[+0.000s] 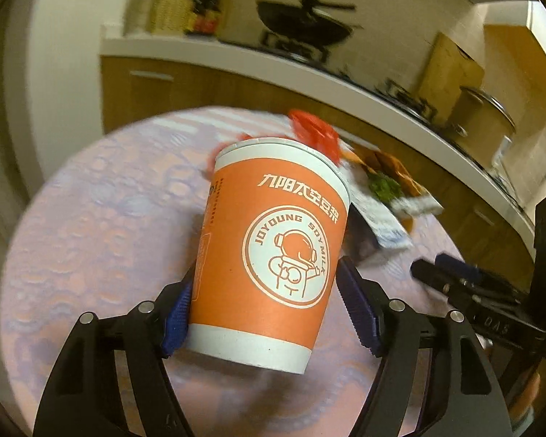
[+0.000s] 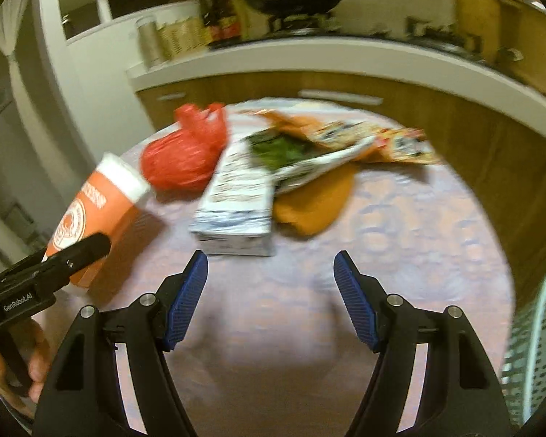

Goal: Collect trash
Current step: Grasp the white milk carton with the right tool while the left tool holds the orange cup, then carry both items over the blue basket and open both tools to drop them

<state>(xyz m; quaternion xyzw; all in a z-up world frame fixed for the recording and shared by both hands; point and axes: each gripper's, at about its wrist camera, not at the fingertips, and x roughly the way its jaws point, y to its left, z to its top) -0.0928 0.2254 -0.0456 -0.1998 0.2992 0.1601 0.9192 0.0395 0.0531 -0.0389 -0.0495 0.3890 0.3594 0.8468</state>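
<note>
A: What did my left gripper have?

B: The cup, tilted, sat between its jaws near the table's near edge. One pad touched the cup's side; the other stood just clear, so I judged the grip not yet made.

A: And my right gripper?

B: It hung wide open and empty over bare cloth, the carton just beyond its tips.

A: How far along was I?

B: Barely begun, I reckoned. The red bag, carton and wrappers lay together toward the far edge. The basket stood off the table's right edge; whether it held anything I could not tell.
</note>
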